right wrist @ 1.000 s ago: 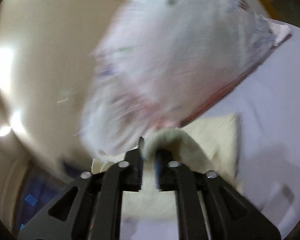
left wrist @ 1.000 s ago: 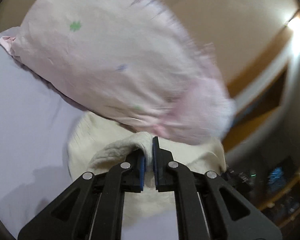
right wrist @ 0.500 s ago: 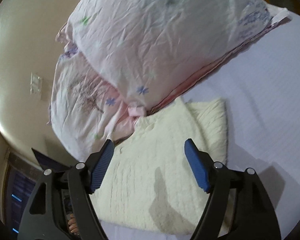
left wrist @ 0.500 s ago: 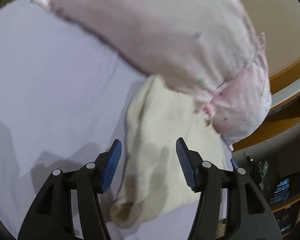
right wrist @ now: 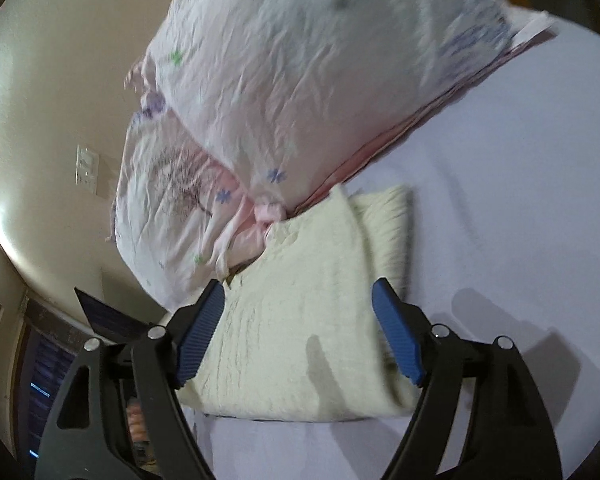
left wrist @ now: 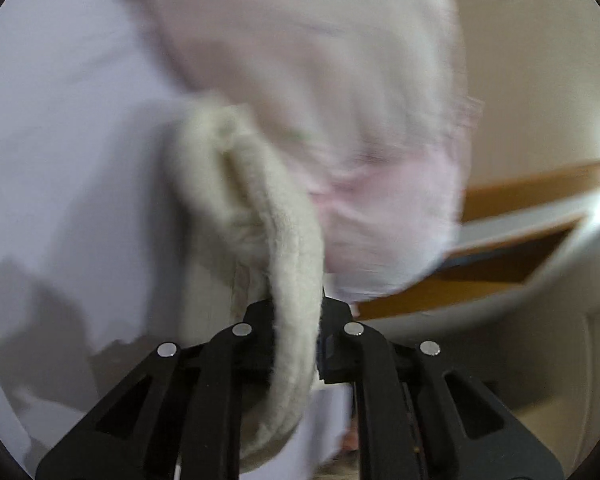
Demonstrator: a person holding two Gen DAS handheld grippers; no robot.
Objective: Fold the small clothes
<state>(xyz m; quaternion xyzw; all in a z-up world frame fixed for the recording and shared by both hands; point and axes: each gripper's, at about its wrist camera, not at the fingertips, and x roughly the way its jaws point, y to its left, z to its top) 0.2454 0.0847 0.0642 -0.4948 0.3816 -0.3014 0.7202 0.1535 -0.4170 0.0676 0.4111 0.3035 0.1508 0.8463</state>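
A cream fleece garment (right wrist: 312, 320) lies folded on the pale lilac bed sheet (right wrist: 520, 208), its far edge against the pink pillows. My right gripper (right wrist: 296, 332) is open and empty, hovering just above the garment. My left gripper (left wrist: 294, 320) is shut on a thick fold of the cream garment (left wrist: 288, 248) and lifts it off the sheet; the left wrist view is blurred by motion.
Two pink flowered pillows (right wrist: 300, 80) lie stacked at the head of the bed, also seen blurred in the left wrist view (left wrist: 340, 100). A beige wall with a light switch (right wrist: 86, 168) stands behind. A wooden shelf (left wrist: 520, 248) is to the right of the bed.
My left gripper was open half a second ago and has shut on an edge of the cream garment, raising it. My right gripper stays open and has come a little closer to the garment.
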